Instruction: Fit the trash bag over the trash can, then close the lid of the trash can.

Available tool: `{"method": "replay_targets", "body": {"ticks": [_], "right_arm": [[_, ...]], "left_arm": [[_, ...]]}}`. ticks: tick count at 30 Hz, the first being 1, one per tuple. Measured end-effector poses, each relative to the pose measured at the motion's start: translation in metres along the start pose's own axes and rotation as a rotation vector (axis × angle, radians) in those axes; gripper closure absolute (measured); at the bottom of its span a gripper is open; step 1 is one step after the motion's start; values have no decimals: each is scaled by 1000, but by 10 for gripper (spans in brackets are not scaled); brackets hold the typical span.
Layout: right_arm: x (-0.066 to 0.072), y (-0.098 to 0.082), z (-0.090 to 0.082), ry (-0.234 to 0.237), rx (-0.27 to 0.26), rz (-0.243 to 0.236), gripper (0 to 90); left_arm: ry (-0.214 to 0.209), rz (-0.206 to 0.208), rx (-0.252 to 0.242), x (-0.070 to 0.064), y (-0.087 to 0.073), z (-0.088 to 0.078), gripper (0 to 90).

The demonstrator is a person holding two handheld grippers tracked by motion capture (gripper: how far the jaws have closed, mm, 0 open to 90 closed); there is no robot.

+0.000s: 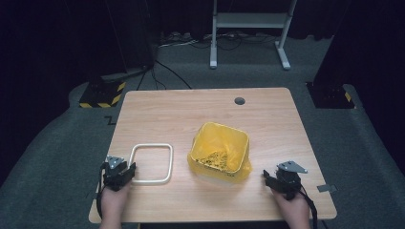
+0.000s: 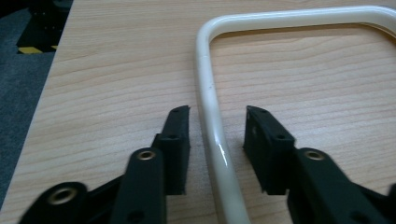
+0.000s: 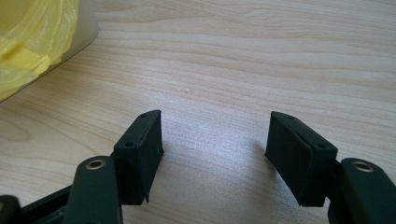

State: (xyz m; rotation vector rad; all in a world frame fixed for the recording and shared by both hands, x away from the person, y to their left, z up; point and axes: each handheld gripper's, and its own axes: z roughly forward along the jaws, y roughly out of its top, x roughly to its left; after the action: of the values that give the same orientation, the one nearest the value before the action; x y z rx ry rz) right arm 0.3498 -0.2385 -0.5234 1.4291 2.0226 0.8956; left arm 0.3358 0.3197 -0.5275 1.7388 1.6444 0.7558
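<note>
Straddling the cream frame [image 2: 212, 116] near the worktop's front-left corner, the left gripper [image 2: 217, 114] is narrowed but not touching yet; off-centre closing could skid it away.

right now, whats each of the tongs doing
left tongs: open, astride the cream frame, no grip yet
right tongs: open, holding nothing

Black two-jaw tool [image 2: 217, 122] with brass-ringed screw holes, trailing cable
</note>
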Motion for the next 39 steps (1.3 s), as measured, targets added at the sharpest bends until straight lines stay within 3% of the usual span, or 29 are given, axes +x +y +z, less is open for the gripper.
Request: {"method": "replay_targets", "body": {"ticks": [4, 7, 15, 22, 25, 29, 36, 39], "right_arm": [[0, 0, 0, 0, 0, 1, 358], [0, 0, 0, -1, 0, 1, 359], [-1, 0, 0, 5, 3, 13, 351], [-1, 0, 1, 2, 3, 11, 348], [-2, 1, 1, 6, 3, 12, 344], [-2, 1, 1, 4, 9, 15, 324], [-4, 2, 3, 19, 11, 4, 297], [-4, 3, 4, 38, 16, -13, 265]], "left_arm": [[20, -13, -2, -1, 0, 0, 766], [34, -16, -2, -3, 0, 0, 805], [31, -6, -69, -16, 1, -6, 812], [-15, -50, -187, -26, 9, -25, 812], [-13, -42, -235, -34, 13, -35, 811], [-5, -27, -263, -43, 16, -44, 812], [18, -54, -287, -53, 19, -58, 812], [3, -75, -319, -57, 23, -67, 812]]}}
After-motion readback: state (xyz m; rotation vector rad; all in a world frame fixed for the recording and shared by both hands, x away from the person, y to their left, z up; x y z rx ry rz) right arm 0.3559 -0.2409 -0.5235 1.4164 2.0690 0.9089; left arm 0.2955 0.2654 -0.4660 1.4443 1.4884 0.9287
